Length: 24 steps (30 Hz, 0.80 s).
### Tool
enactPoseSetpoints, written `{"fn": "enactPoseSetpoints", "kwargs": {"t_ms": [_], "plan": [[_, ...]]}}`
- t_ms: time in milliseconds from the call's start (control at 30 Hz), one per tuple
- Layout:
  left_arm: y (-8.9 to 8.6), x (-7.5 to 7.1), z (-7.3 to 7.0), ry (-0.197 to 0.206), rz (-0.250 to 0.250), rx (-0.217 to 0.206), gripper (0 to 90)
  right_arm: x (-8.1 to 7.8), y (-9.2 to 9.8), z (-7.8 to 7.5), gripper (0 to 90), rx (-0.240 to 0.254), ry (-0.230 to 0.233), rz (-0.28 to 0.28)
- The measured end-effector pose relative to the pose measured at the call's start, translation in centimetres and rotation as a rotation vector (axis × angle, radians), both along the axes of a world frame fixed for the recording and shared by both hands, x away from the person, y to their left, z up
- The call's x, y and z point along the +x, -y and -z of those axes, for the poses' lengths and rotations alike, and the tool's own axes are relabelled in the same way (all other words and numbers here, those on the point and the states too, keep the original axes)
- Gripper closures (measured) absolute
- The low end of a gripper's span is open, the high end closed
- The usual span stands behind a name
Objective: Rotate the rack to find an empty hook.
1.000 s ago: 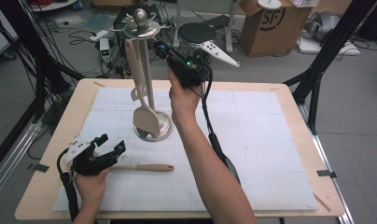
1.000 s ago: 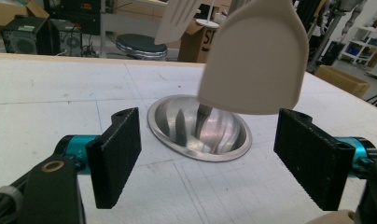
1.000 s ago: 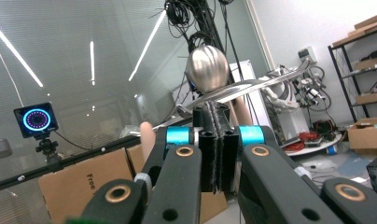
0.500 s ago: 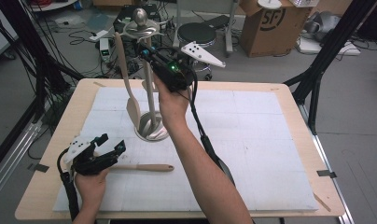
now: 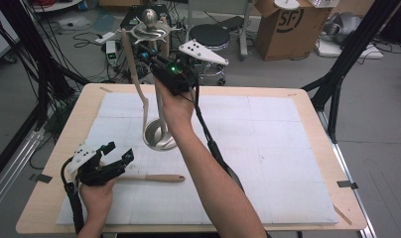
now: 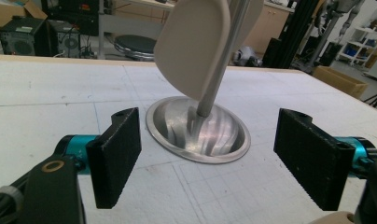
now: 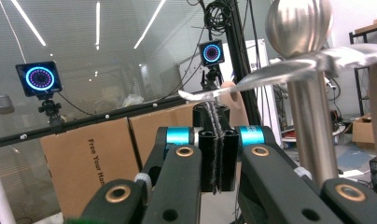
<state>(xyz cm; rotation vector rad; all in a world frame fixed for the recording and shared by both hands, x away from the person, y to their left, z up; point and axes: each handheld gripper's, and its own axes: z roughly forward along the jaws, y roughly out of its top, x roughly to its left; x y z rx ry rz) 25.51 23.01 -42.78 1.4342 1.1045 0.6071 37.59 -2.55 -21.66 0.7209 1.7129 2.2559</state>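
1. Boxes, a round stool and loose cables crowd the floor beyond a wooden table (image 5: pixel 307 96) covered by a white mat (image 5: pixel 268 158).
2. On the mat's left half stands a metal utensil stand (image 5: pixel 159 135): a dished round base, an upright pole and a ball knob with curved hook arms at the top.
3. A pale beige utensil (image 5: pixel 135 74) hangs beside the pole, its handle end up near the hook arms and its broad end low over the base; in the left gripper view that broad end (image 6: pixel 193 44) hangs just above the base's bowl, close against the pole.
4. The right gripper (image 5: pixel 149 55) is raised to the top of the stand, jaws pressed together on the utensil's handle end just under a hook arm, as the right gripper view (image 7: pixel 218 135) shows.
5. A second wooden-handled utensil (image 5: pixel 154 177) lies flat on the mat near the table's front edge.
6. The left gripper (image 5: pixel 120 151) rests low on the mat just left of that handle, jaws spread wide with nothing between them, facing the stand's base.
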Motion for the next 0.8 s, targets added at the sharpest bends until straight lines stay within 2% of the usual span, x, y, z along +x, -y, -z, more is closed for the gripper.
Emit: {"fn": "enactPoseSetpoints", "kwargs": {"t_ms": [133, 233, 367, 433, 567, 633, 800], "plan": [[-0.2, 0.0, 0.0, -0.001, -0.006, -0.003, 23.6, -0.4, 0.8, 0.6, 89.8, -0.011, 0.0, 0.001], [-0.5, 0.0, 0.0, -0.001, -0.015, -0.008, 23.6, -0.4, 1.5, 1.4, 89.4, -0.019, -0.017, 0.008], [-0.7, 0.0, 0.0, -0.002, -0.022, -0.011, 23.6, -0.5, 2.5, 2.5, 79.3, -0.051, -0.023, 0.035], [-0.7, 0.0, 0.0, -0.004, -0.024, -0.013, 23.6, -0.6, 3.1, 3.1, 70.5, -0.06, -0.039, 0.054], [-0.7, 0.0, 0.0, -0.006, -0.025, -0.011, 23.6, -0.3, 4.2, 4.0, 61.4, -0.061, -0.052, 0.064], [-0.7, 0.0, 0.1, -0.007, -0.024, -0.009, 23.6, -0.2, 4.6, 4.4, 57.9, -0.066, -0.073, 0.065], [-0.8, -0.1, 0.1, -0.008, -0.023, -0.01, 23.7, -0.4, 5.7, 5.2, 55.7, -0.078, -0.082, 0.076]]}}
